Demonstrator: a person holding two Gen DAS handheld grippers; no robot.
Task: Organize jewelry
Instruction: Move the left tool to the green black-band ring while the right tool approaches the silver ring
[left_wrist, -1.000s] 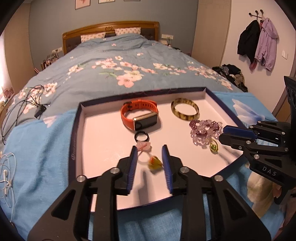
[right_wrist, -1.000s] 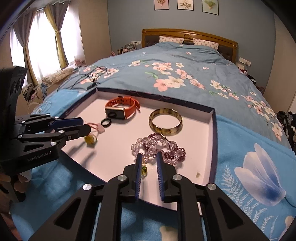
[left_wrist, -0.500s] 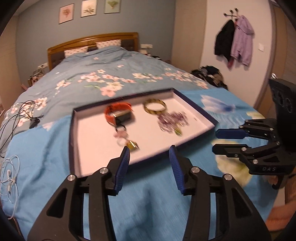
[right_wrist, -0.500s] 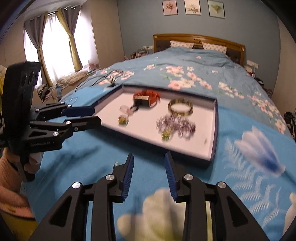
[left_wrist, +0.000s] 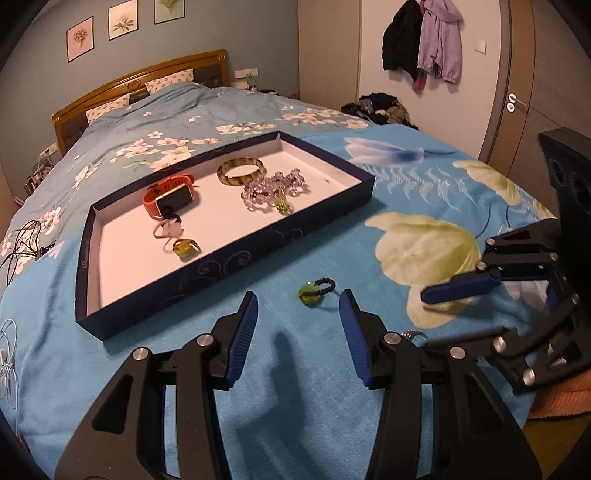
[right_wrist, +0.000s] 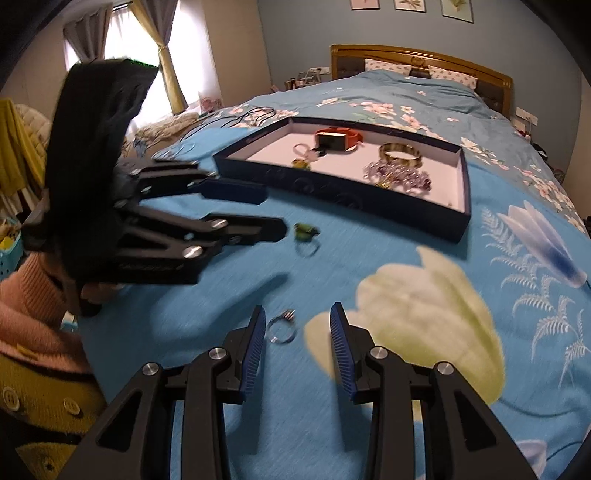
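Two loose pieces: green-stone ring (left_wrist: 316, 290) and silver ring (right_wrist: 282, 329) lie on the bed (left_wrist: 303, 398), outside the tray (left_wrist: 221, 266), likely next to collect.
Left gripper (left_wrist: 298, 325): fingers spread wide, empty, aimed so the green-stone ring sits just ahead between them.
Right gripper (right_wrist: 297, 343): also spread and empty, the silver ring between its fingers, nearer its left one.
Tray: holds the orange watch (left_wrist: 170, 197), bangle (left_wrist: 242, 170), bead bracelet (left_wrist: 271, 188) and small rings, grouped for storage.
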